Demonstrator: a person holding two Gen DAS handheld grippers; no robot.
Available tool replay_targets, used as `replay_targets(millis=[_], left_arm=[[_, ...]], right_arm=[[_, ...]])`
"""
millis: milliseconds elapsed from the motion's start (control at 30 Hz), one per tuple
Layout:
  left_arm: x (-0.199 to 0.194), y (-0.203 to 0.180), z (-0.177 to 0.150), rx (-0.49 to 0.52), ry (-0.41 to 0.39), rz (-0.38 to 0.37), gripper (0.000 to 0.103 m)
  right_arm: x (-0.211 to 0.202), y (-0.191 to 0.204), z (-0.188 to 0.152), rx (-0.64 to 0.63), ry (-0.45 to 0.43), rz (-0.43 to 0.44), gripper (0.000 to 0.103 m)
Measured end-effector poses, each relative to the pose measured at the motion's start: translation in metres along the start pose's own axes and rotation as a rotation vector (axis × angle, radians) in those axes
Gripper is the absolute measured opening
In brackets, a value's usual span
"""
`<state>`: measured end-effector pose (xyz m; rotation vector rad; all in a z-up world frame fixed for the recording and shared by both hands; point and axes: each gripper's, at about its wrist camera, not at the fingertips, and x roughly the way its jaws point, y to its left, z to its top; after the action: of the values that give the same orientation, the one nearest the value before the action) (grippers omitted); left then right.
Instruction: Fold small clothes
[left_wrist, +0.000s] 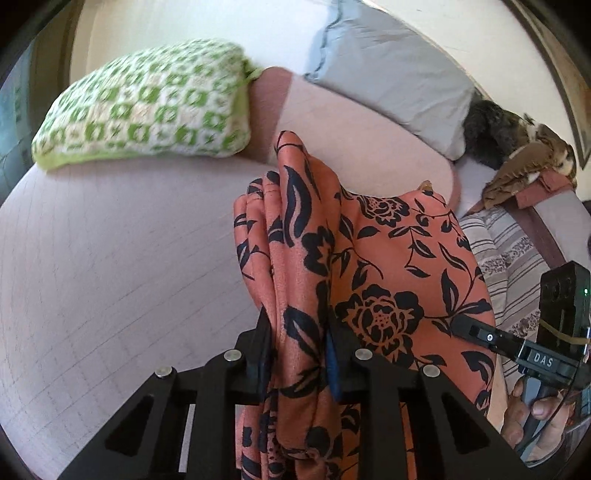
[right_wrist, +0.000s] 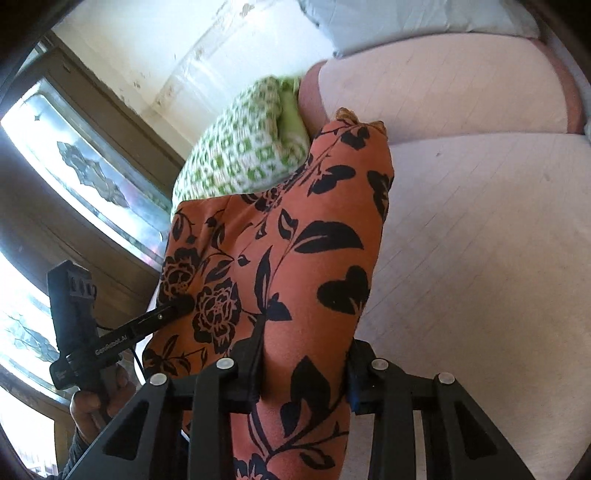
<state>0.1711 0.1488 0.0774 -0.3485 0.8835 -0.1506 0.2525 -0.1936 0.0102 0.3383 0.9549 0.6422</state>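
An orange garment (left_wrist: 373, 258) with a black flower print hangs lifted above a pale pink bed (left_wrist: 110, 258). My left gripper (left_wrist: 297, 332) is shut on a bunched fold of it. My right gripper (right_wrist: 304, 350) is shut on another part of the same garment (right_wrist: 295, 240). The cloth spans between the two grippers and hides their fingertips. The right gripper also shows at the right edge of the left wrist view (left_wrist: 476, 332), gripping the garment's edge. The left gripper shows at the left of the right wrist view (right_wrist: 177, 308).
A green and white patterned pillow (left_wrist: 147, 107) lies at the head of the bed, also in the right wrist view (right_wrist: 240, 155). A grey pillow (left_wrist: 388, 74) lies beside it. Striped bedding (left_wrist: 509, 258) and brown clothes (left_wrist: 524, 162) are at the right. A window (right_wrist: 74, 166) is left.
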Motion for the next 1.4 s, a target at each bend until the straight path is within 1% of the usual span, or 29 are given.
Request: replay_targets(millis=[100, 200, 233, 367, 567, 733, 900, 1133, 1400], left_arm=[[-0.004, -0.009, -0.003, 0.023, 0.003, 0.009, 0.026], [-0.004, -0.011, -0.005, 0.029, 0.015, 0.025, 0.026], [0.004, -0.009, -0.002, 0.029, 0.021, 0.03, 0.026], [0.018, -0.002, -0.002, 0.032, 0.043, 0.056, 0.026], [0.049, 0.016, -0.012, 0.014, 0.103, 0.08, 0.026], [0.068, 0.028, -0.02, 0.005, 0.142, 0.086, 0.026], [0.07, 0.029, -0.017, 0.011, 0.134, 0.083, 0.026], [0.071, 0.024, -0.008, 0.027, 0.105, 0.083, 0.026], [0.071, 0.017, -0.002, 0.04, 0.088, 0.088, 0.026]], right_arm=[[-0.001, -0.004, -0.003, 0.01, -0.019, 0.007, 0.036], [0.008, -0.006, -0.005, 0.016, -0.025, 0.007, 0.036], [0.012, -0.006, -0.005, 0.02, -0.023, 0.008, 0.036], [0.001, -0.005, -0.007, 0.048, -0.013, 0.02, 0.036], [0.012, -0.008, -0.007, 0.079, 0.037, 0.02, 0.036], [0.026, -0.022, -0.013, 0.109, 0.076, 0.012, 0.036], [0.027, -0.024, -0.009, 0.106, 0.084, 0.009, 0.036], [0.017, -0.023, -0.004, 0.092, 0.053, 0.026, 0.036], [0.02, -0.025, 0.001, 0.09, 0.034, 0.042, 0.036]])
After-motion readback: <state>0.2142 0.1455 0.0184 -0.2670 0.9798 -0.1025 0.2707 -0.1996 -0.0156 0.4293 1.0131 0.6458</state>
